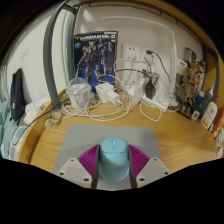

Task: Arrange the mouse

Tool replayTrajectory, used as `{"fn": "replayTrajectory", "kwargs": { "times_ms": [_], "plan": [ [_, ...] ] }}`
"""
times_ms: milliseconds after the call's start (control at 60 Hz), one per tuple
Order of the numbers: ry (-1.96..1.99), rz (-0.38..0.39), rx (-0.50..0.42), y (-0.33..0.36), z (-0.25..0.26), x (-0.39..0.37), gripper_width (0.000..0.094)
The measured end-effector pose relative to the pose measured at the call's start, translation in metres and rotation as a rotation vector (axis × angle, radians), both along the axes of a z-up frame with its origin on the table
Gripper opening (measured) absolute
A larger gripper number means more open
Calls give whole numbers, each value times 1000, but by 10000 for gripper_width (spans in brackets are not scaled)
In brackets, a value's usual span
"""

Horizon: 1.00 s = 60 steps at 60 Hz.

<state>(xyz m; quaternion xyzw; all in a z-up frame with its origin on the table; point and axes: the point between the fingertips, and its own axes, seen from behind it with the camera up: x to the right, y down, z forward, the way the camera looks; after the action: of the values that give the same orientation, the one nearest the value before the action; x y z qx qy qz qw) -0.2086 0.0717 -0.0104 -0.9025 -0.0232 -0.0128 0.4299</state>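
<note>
A mouse (114, 158) is seen between the fingers of the claw (114, 170), on the tabletop (150, 135). Beyond it, a glass (78, 96) is placed left of tangled cables (130, 92), with a poster (97, 52) behind them.

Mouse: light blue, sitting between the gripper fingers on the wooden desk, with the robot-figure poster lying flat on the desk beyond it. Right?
Not quite. In the gripper view the poster stands upright against the wall at the back, not flat on the desk. The rest holds: the light blue mouse sits between the fingers of the gripper, on wood.
</note>
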Motion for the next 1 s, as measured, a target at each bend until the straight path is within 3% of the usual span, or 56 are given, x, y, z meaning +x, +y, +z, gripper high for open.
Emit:
{"fn": "replayTrajectory", "kwargs": {
  "times_ms": [83, 133, 233, 367, 667, 1000],
  "plan": [
    [6, -14, -16, -2, -1, 0, 525],
    [-8, -29, -42, -5, 0, 5, 708],
    [-13, -19, -25, -8, 25, 5, 758],
    [0, -13, 46, -25, 95, 7, 841],
    [49, -15, 110, -106, 233, 27, 845],
    [78, -22, 137, -178, 282, 75, 836]
  ]
}}
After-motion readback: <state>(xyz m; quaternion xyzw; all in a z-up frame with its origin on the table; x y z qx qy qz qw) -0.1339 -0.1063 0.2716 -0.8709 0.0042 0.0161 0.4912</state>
